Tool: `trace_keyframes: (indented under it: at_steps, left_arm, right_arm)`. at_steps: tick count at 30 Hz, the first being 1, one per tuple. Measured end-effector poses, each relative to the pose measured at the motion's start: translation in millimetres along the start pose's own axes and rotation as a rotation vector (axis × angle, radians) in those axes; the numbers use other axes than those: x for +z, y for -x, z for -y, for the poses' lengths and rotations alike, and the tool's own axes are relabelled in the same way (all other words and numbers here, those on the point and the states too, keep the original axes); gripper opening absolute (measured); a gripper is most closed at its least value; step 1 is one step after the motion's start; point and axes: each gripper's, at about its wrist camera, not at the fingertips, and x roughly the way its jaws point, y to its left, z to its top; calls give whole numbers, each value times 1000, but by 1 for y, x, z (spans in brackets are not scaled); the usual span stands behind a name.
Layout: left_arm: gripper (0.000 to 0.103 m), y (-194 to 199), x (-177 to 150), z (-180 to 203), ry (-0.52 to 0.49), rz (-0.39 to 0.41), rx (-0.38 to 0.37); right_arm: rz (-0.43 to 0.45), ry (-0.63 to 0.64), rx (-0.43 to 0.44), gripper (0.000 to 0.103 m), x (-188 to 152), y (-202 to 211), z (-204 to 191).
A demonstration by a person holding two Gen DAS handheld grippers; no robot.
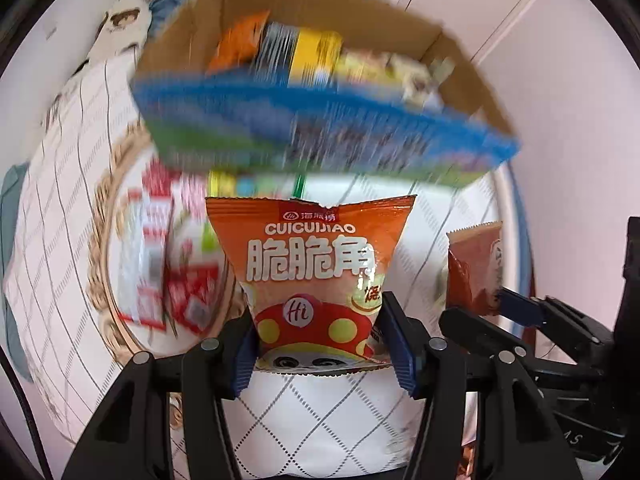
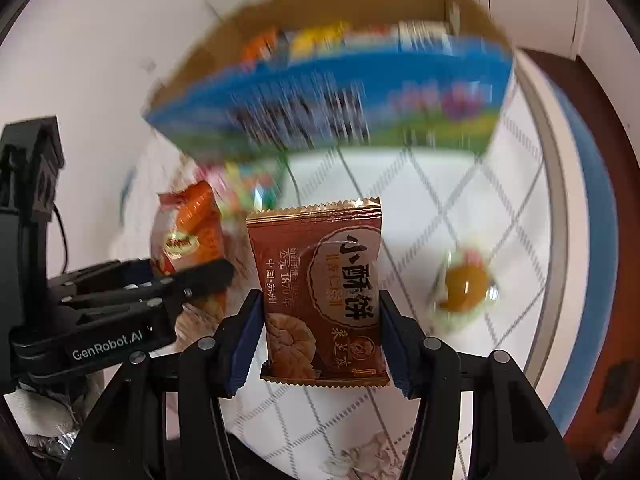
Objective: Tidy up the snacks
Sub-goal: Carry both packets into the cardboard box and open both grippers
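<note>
Cardboard, blue-printed on its near wall, the open snack box (image 1: 320, 128) stands ahead of both sets of fingers and above their tips in each wrist view; it is blurred, but orange, yellow and pale packets show inside it, so part of the sorting looks done.

Below it spreads the round table (image 2: 536, 208), covered in a white cloth with a grey diamond pattern, its blue rim curving off to the right of the right fingers.

The left gripper (image 1: 320, 332) is clenched on an orange Cuicuijiao crisp bag (image 1: 312, 264), held upright between its blue pads. The right gripper (image 2: 320, 336) is clamped on a brown walnut-biscuit packet (image 2: 320, 292), also upright.

Left over, as far as I can tell: red-and-white packets (image 1: 168, 272) lying on the cloth to the left of the left fingers, and a small jelly cup with an orange centre (image 2: 466, 286) to the right of the right fingers. So I judge the job roughly midway.

The two grippers ride side by side, close together, so both loads reaching the box mouth at once may crowd. The box's near wall must be cleared from above; the cloth between fingers and box lies open.
</note>
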Motion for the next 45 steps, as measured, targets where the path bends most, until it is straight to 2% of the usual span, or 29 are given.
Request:
trace_keyframes:
  at_steps: [2,5,9,12,13,15,17,20,25,26,27,28,29,30,40,45]
  left_arm:
    - [53,17,22,1,-13,27,-5]
    - [53,38,63,-1,-47,85,43]
    - [53,47,108,-17,-60,101,86]
    - [53,37,138,-30,-82,72,136]
    - [53,27,151,-33,-94,42,152]
    - [53,23,156,-49,-88,2,162]
    - [53,-2,169,-59,-77,-71,170]
    - [53,-29,175,-75,-43,-146,174]
    - [54,-49,173,-90,-4,-209,149]
    - [55,-50,172,-91,-2,-210,143]
    - [62,-51,171,-91,-5,-211,141]
    - [65,-52,171,-91,-10,-211,139]
    - [77,-52,171,-90,-14,-211,137]
    - [88,-52,171,-88,-16,-212,138]
    - [88,-44,165,-83,19,-147,122]
    - [88,-33,152,-79,32,-99,119]
  right_arm:
    - [42,6,16,58,22,16,-4]
    - [114,11,17,58,59,31,-11]
    - [155,-13,22,58,109,22,-16]
    - [157,-30,26,58,139,2,-21]
    - [154,-36,25,58,147,-5,-21]
    - [139,-51,23,58,163,-21,-20]
    - [115,-70,31,58,174,-35,-21]
    - [68,-83,27,58,180,-59,-22]
    - [-15,-90,41,58,174,-95,-20]
    - [-40,-93,43,63,172,-100,-19]
    - [-62,-98,48,70,170,-105,-18]
    - [-76,-98,48,88,169,-109,-17]
    - [-84,-90,32,93,168,-111,-17]
    - [-85,-83,18,94,167,-111,-17]
    - [-50,-77,-98,95,165,-81,-6]
    - [-37,-79,-151,95,161,-64,4]
